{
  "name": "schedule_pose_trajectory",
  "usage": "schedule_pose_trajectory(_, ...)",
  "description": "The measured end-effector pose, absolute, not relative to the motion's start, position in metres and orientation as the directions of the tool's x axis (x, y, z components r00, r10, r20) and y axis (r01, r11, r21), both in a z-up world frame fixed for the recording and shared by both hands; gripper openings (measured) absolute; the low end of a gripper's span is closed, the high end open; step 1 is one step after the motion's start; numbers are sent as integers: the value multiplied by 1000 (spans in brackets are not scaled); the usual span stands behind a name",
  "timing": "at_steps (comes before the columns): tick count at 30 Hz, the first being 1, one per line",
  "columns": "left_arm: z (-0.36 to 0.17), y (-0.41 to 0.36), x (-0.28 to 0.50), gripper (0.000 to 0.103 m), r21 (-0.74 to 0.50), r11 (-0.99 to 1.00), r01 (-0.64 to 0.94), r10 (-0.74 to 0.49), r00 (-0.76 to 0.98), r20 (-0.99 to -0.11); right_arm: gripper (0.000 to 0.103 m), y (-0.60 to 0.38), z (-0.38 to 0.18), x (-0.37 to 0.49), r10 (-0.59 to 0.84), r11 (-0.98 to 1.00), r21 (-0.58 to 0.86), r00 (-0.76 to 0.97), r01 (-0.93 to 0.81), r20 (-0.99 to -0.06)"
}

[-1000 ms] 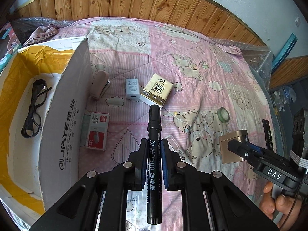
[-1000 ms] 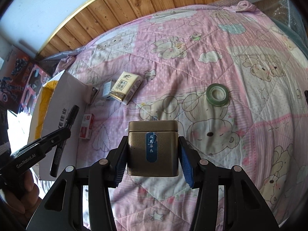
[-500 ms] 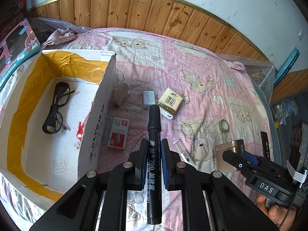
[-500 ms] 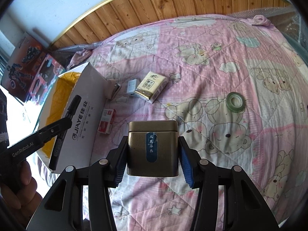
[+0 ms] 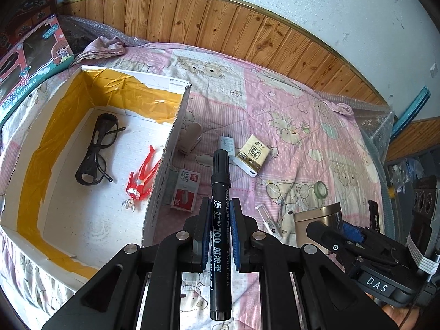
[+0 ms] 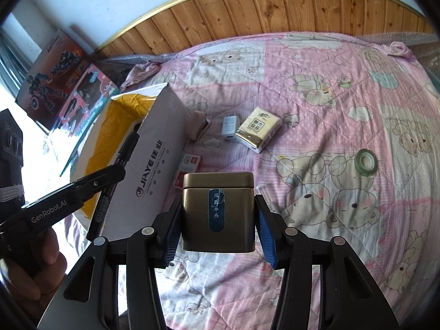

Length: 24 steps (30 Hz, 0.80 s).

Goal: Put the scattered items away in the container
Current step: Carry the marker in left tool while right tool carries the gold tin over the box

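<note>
Carrying phase, both loaded: left gripper (image 5: 218, 221) pinching black marker (image 5: 220, 189), right gripper (image 6: 217, 220) clamped on gold tin (image 6: 218, 211), both near cardboard box (image 5: 165, 159). Next, probably: over the rim, then release inside.

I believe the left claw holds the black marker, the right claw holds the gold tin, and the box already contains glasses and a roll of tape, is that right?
Not quite: the tape lies on the quilt, outside the box. The left wrist view shows glasses and a red figure in the box. The left claw does hold the marker, the right claw the tin.
</note>
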<state>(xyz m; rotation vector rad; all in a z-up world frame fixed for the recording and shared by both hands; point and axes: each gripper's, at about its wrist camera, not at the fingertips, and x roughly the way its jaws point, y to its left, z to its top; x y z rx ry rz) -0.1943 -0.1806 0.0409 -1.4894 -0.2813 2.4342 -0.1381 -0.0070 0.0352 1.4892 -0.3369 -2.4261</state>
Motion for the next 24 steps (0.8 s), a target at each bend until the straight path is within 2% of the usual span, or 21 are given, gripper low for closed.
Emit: schedule_pose_trajectory(24,62,-228,-202,14,-320,-947,-38,297,-483,-823,52,-71,62,-158,-438,-896,362,-394,256,-808)
